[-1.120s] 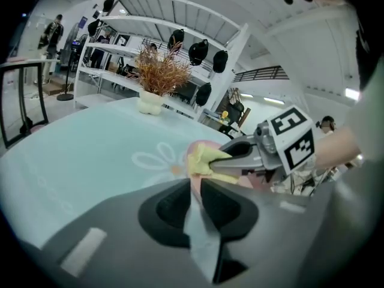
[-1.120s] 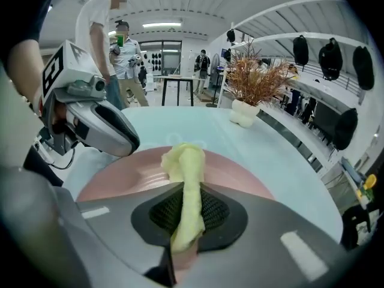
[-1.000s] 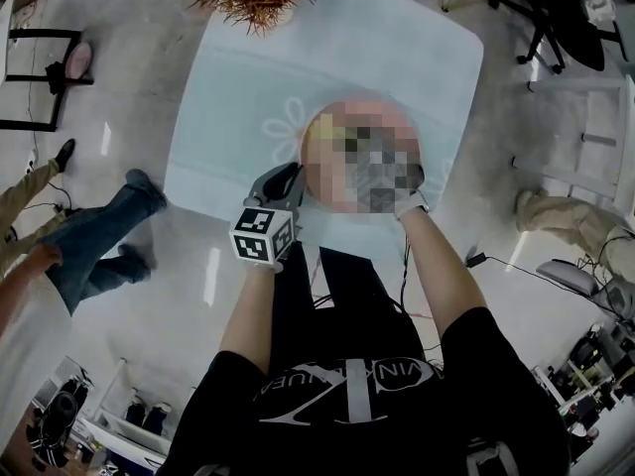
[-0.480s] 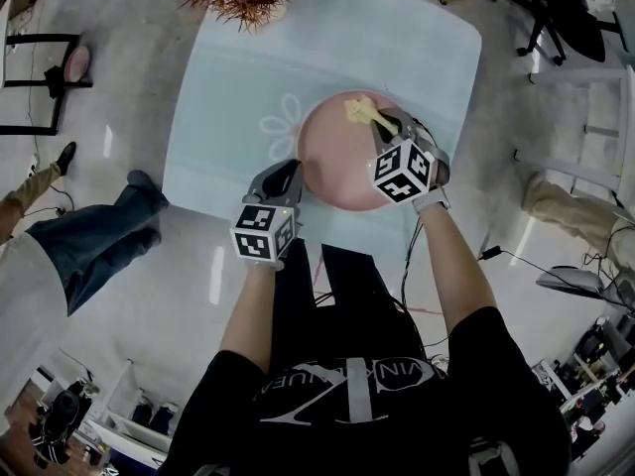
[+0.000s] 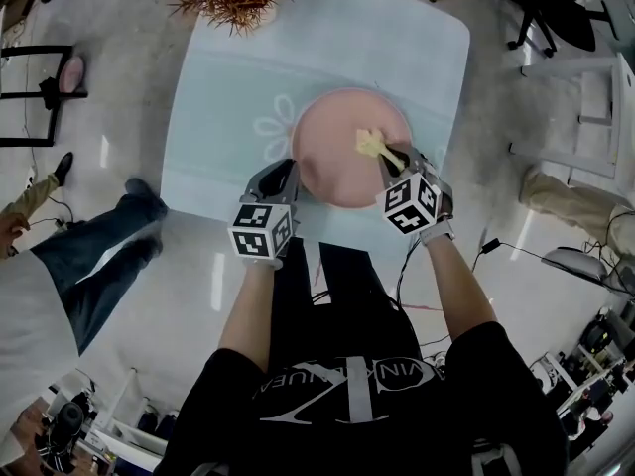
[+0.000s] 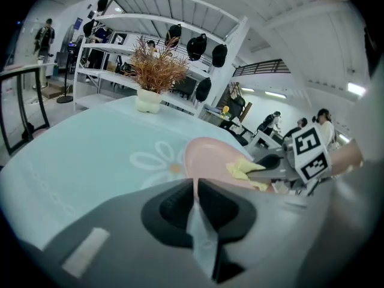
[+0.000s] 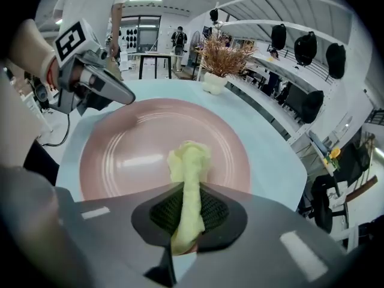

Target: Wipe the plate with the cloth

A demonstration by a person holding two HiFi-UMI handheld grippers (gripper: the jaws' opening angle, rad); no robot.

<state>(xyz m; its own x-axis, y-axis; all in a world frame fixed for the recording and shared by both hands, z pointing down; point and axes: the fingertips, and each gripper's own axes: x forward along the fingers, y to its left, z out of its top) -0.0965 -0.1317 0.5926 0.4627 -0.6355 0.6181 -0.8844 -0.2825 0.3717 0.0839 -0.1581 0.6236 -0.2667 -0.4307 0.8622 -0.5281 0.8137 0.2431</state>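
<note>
On the pale surface [image 5: 223, 87] the left hand-held gripper [image 5: 288, 177] clamps the pink plate [image 5: 332, 157] by its near rim while the yellow cloth [image 5: 371, 145], pinched in the right hand-held gripper [image 5: 399, 159], has swept back from far rim to mid-plate, so wiping's under way.

Bunched yellow cloth [image 5: 372, 145] rests on the flat pink plate [image 5: 332, 157].

head cam: steep top-down | L/R cams: low, close, opposed | shared: plate [image 5: 327, 152]
</note>
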